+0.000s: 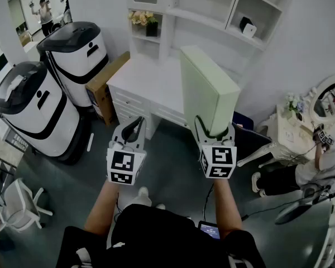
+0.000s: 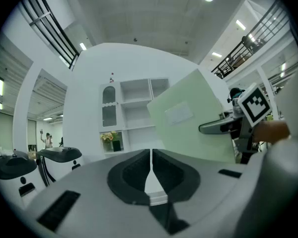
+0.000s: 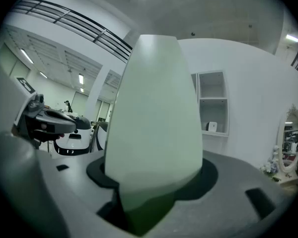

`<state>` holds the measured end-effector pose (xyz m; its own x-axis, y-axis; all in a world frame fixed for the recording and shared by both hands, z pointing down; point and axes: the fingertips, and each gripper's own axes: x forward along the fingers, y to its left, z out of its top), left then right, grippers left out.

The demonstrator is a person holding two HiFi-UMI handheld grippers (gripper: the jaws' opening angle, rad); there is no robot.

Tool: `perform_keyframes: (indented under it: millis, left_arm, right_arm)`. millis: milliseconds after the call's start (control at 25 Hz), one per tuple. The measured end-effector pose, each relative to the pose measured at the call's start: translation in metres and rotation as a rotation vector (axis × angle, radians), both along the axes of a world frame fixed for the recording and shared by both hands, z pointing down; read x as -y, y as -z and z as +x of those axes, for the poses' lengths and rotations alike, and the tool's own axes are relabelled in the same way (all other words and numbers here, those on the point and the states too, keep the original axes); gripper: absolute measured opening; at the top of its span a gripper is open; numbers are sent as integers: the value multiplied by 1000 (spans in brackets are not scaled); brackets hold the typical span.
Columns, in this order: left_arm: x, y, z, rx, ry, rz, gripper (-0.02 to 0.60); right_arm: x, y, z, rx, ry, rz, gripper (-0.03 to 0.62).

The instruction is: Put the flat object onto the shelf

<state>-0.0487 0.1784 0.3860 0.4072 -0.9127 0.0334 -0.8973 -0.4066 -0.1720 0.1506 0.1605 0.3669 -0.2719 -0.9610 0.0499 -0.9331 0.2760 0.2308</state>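
Head view: the right hand-held gripper (image 1: 214, 132) clenches the flat panel (image 1: 206, 88) by its bottom edge, long axis upright, with the shelf (image 1: 209, 7) straight ahead.

Left gripper view: the left hand-held gripper (image 2: 151, 157) is pinched together and empty, and the panel lies to its right.

Right gripper view: the panel is wedged between the jaws.

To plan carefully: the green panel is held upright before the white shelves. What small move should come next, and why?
Probably move the panel forward and up toward the shelves. The right gripper holds its lower edge, and it stands upright, seemingly short of the desk, not yet at any shelf.
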Motion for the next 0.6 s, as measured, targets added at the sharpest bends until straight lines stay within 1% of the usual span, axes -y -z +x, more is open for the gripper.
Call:
perform_keyframes:
  millis: [120, 440, 600]
  left_arm:
    - [-6, 1, 2, -12, -3, -2, 15]
    - [-13, -2, 6, -8, 3, -8, 15]
    - [-13, 3, 9, -40, -2, -11, 15]
  right_arm:
    - [-7, -1, 1, 12, 7, 0, 276]
    - [-11, -6, 8, 41, 13, -6, 278]
    - [-9, -7, 9, 52, 28, -5, 279]
